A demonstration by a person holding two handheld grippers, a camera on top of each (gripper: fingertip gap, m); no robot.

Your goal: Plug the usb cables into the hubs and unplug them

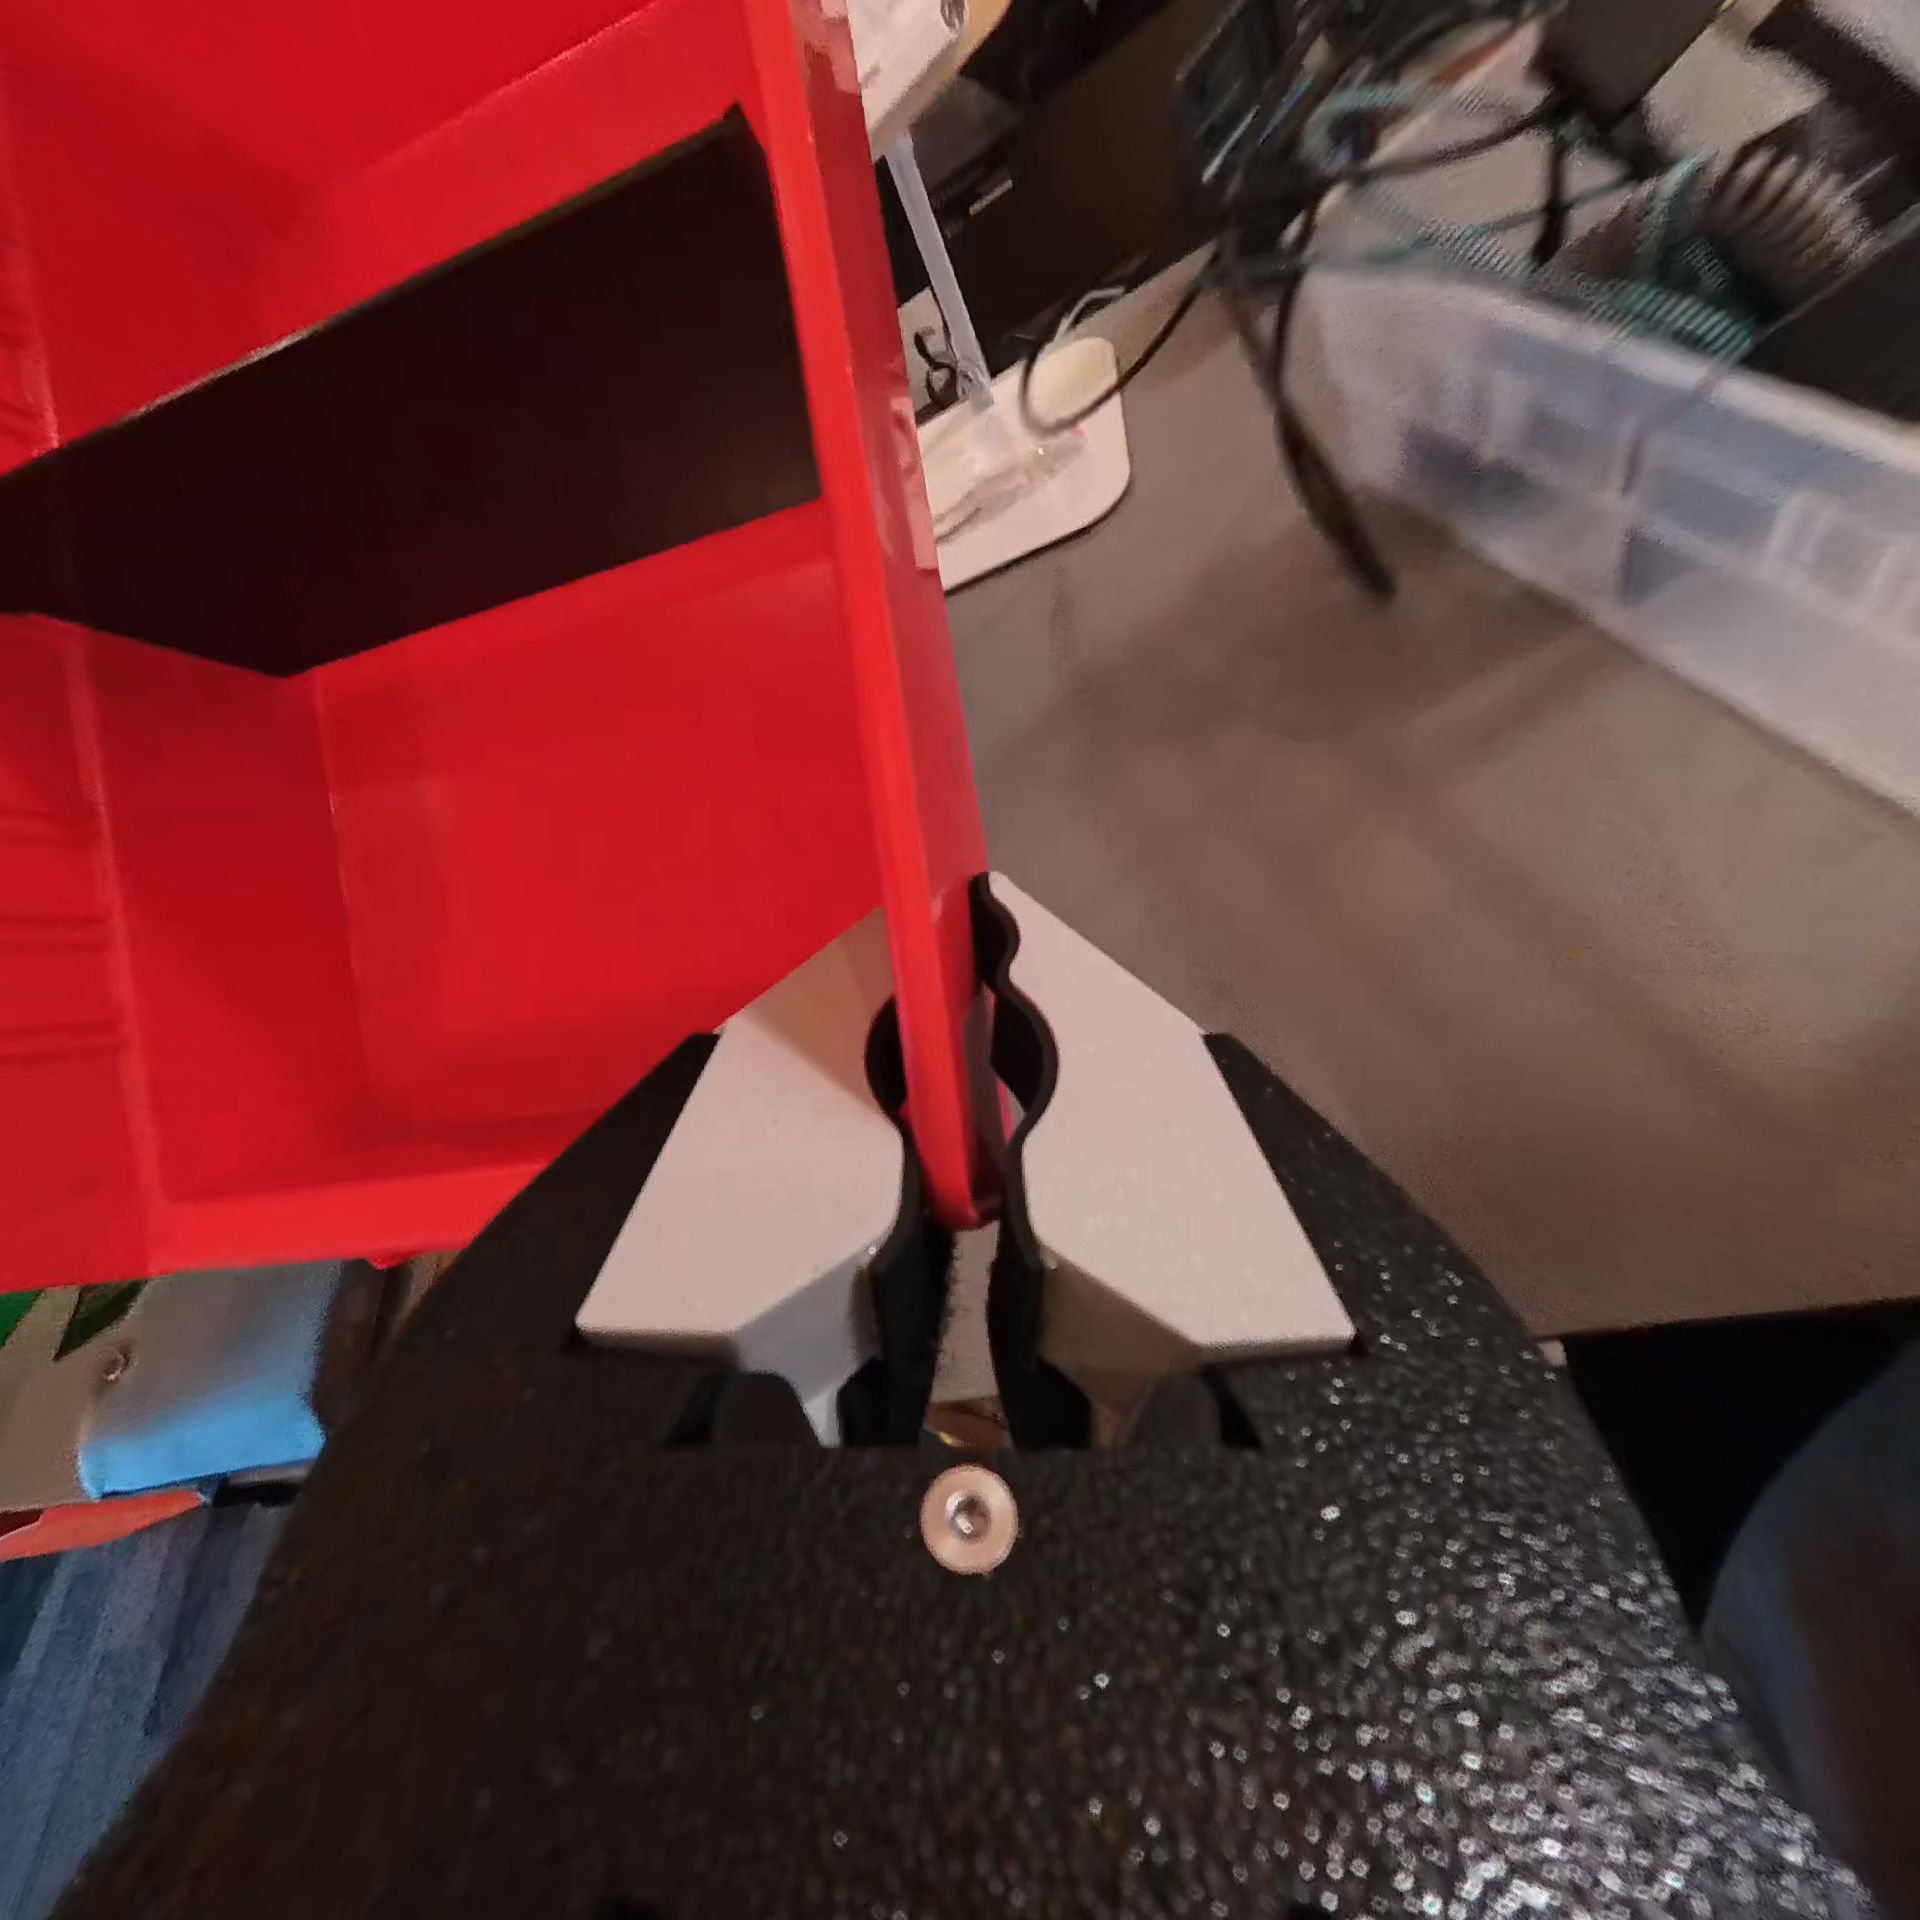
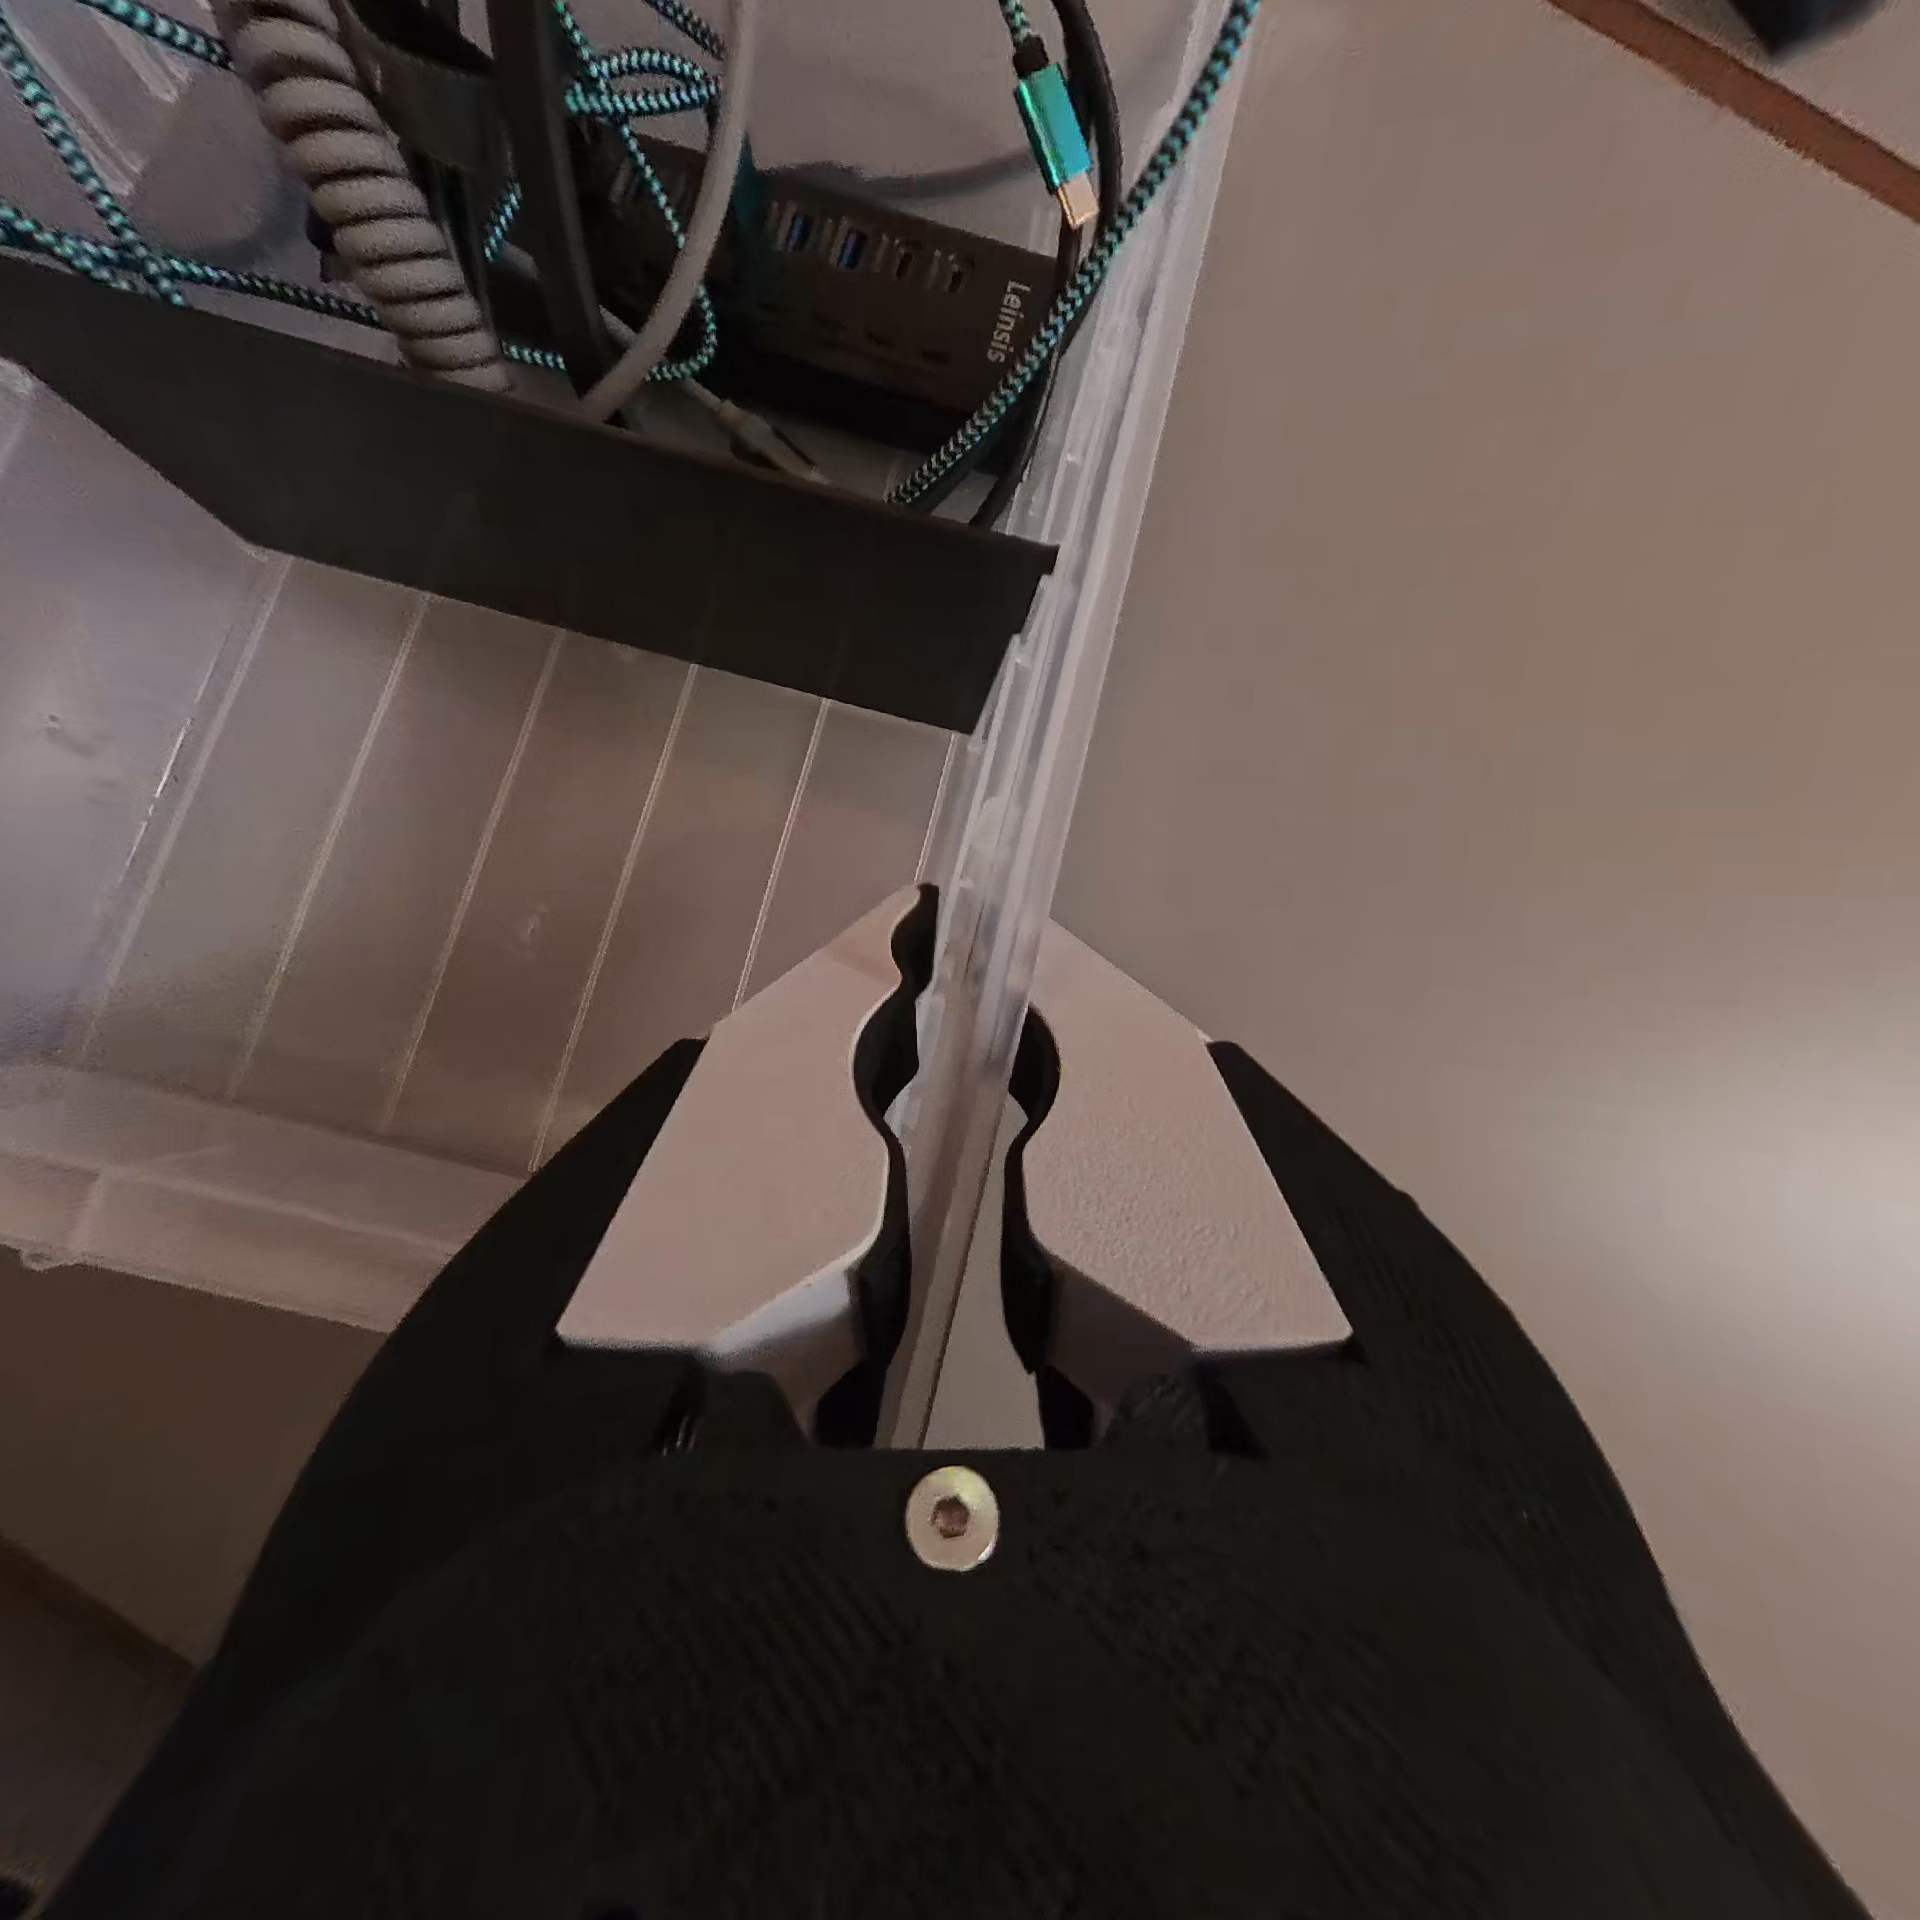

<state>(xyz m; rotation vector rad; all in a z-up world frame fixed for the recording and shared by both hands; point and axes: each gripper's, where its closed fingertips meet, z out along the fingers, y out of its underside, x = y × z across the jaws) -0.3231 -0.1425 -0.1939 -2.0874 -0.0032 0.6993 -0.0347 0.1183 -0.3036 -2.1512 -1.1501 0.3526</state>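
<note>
With its jaws clenched on the red bin (image 1: 582, 831) wall, the left gripper (image 1: 961, 1049) could tip it; the right gripper (image 2: 971, 1049) pinches the clear bin (image 2: 1091, 582) rim, where the hub (image 2: 883, 312) and usb cables (image 2: 623, 114) lie and could slide or snag if it tilts

Grey counter (image 1: 1403, 883), matte. Clear bin (image 1: 1662, 499) sits on it toward the right, cables (image 1: 1299, 260) spilling over its rim. White pad (image 1: 1049, 488) lies flat farther back, just beside the red bin (image 1: 520, 831). Rest blurred.
</note>
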